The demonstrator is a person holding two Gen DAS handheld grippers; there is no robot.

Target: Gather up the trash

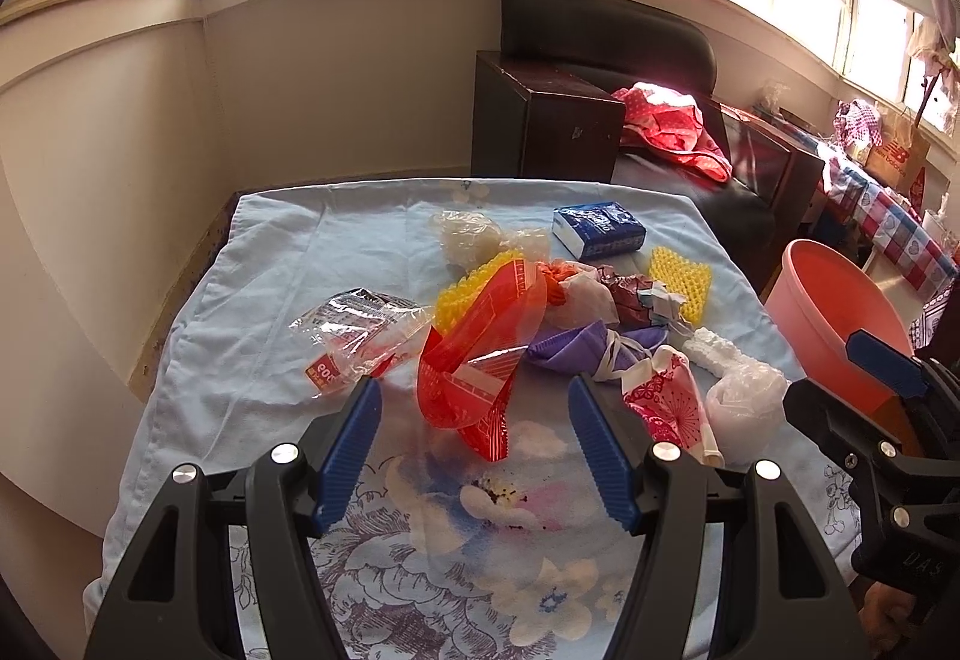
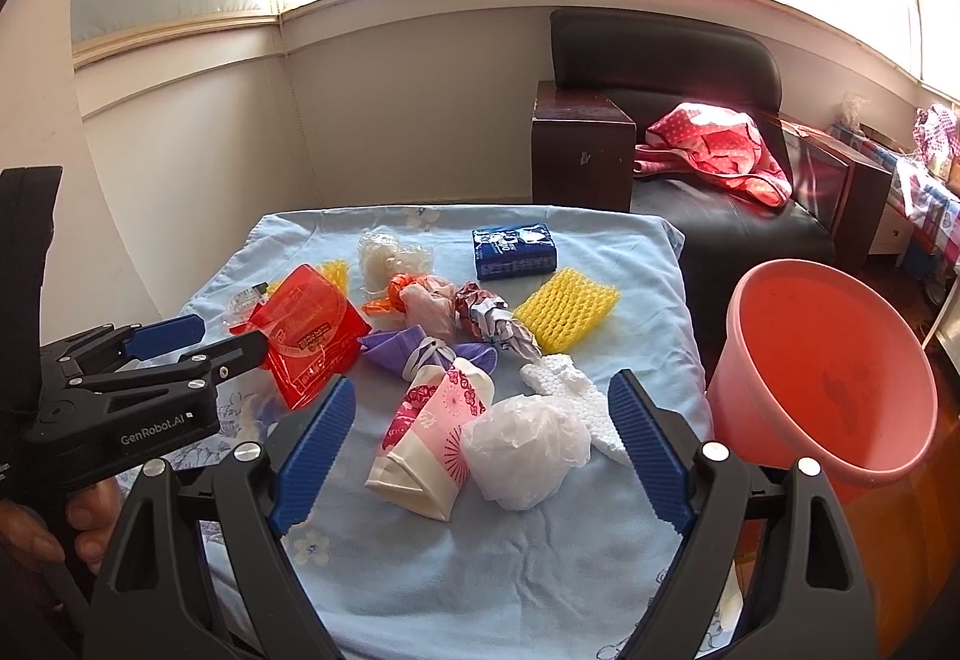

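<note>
both tongs are hanging spread wide and empty over the near, bare part of the table (image 2: 420, 588): left tongs (image 1: 474, 420) just short of the red plastic bag (image 1: 480, 354), right tongs (image 2: 480, 432) flanking the crumpled white bag (image 2: 528, 450) and pink carton (image 2: 429, 444). trash is lying heaped mid-table, pieces overlapping and hiding one another. pink bucket (image 2: 822, 378) is standing beside the table's right edge, its base cut off.

We run black plastic tongs (image 1: 474, 408) with ribbed blue pads (image 1: 350, 456), silver screws (image 1: 285, 454), white "GenRobot.AI" lettering (image 2: 157, 430).
</note>
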